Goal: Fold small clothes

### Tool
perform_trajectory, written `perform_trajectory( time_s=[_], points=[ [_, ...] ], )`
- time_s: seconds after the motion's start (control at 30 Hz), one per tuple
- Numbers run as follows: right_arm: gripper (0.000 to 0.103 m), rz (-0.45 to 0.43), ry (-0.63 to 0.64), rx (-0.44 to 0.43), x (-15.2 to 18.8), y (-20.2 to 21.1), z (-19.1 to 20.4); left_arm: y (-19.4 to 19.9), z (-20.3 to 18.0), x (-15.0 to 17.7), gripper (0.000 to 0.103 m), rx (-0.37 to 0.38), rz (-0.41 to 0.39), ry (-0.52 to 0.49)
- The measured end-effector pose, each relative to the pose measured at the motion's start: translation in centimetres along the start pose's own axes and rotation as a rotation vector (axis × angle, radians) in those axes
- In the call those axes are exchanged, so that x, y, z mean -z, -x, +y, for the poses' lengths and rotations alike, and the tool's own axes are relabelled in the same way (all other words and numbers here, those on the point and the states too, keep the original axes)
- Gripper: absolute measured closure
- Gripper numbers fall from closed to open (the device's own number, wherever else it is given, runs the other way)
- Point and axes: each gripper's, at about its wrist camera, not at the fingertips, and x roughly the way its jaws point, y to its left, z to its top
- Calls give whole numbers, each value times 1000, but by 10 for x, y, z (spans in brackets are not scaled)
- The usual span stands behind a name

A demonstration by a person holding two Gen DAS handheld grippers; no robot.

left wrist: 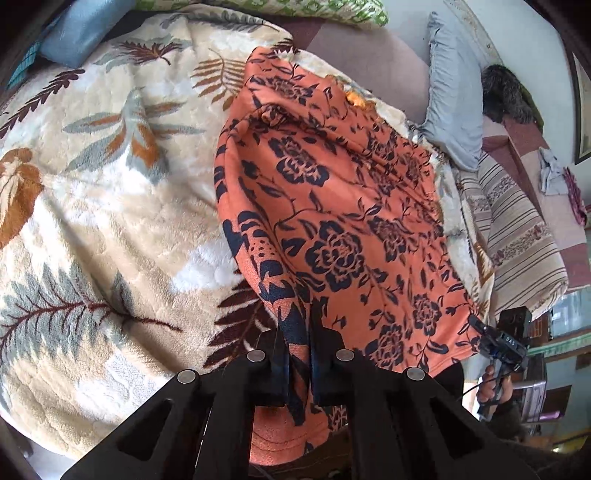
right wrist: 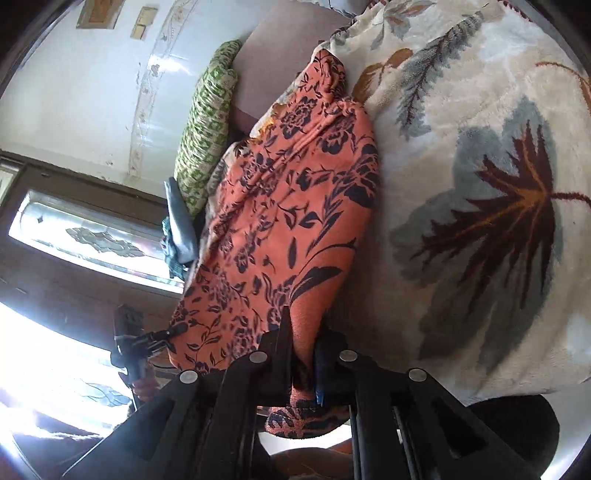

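An orange garment with dark navy flowers lies stretched over a cream leaf-patterned blanket on a bed. My left gripper is shut on the garment's near left corner, and the cloth runs between its black fingers. In the right wrist view the same garment stretches away from me, and my right gripper is shut on its other near corner. The right gripper also shows in the left wrist view, pinching the hem, with a hand below it. The left gripper appears at the lower left of the right wrist view.
A grey-blue pillow and a striped cloth lie at the right. A green patterned pillow and a blue pillow sit at the bed's far end. A window and white wall are to the left.
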Motion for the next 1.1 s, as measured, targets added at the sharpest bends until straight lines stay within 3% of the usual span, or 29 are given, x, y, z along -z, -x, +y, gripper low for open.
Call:
perform_trajectory(
  time_s=[0.23,0.47,0.63,0.77,0.87,1.1],
  points=[
    [96,-78,-70,-113,-39,-9,10,23,-1,-33,97,99,-81,72],
    [96,-161,-117,-167,-105,-27,21,20,6,-97,97,124,-171,169],
    [96,-224,-163,-163,-164,-50,16,-9,2,-158,97,92,-201,216],
    [96,-236,-206,-137,-205,-81,6,-53,-1,-211,96,57,-171,251],
    [95,-238,-234,-123,-227,-102,-1,-82,2,-242,96,23,-154,279],
    [95,-259,-325,-107,-277,-133,-17,-118,21,-302,96,21,-142,373]
  ],
)
